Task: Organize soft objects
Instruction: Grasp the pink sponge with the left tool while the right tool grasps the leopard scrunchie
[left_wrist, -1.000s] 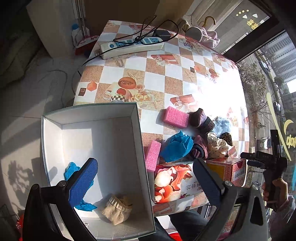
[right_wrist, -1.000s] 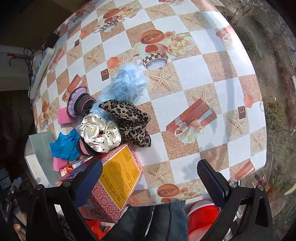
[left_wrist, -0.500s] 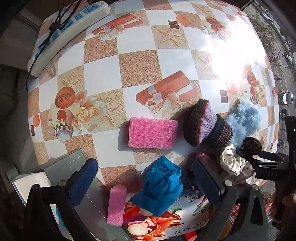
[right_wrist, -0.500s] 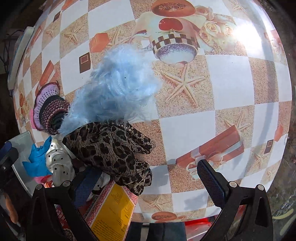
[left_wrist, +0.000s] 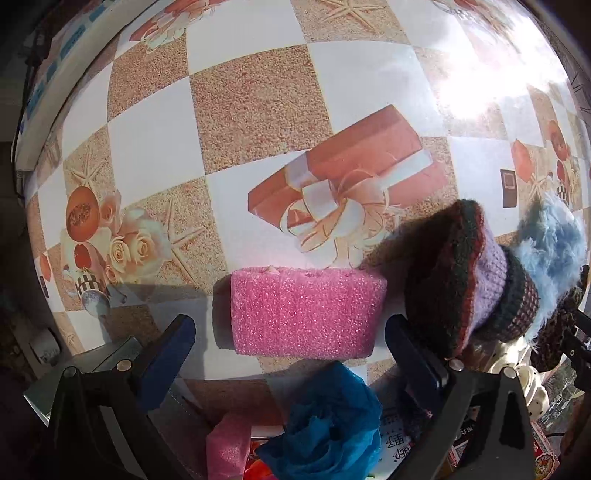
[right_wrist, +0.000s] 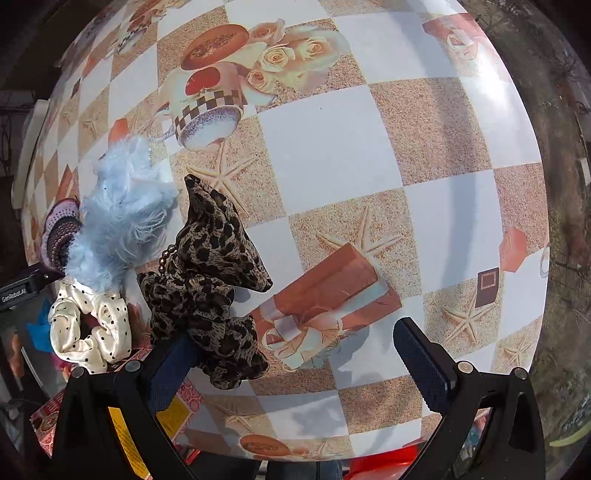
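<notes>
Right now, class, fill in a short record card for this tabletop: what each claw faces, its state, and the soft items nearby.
left claw: open, straddling the pink sponge
right claw: open, its left finger against the leopard-print scrunchie
beside pink sponge: knitted hat, to its right
near leopard-print scrunchie: fluffy blue scrunchie, white dotted scrunchie
below sponge: blue cloth
surface: checked tablecloth
</notes>
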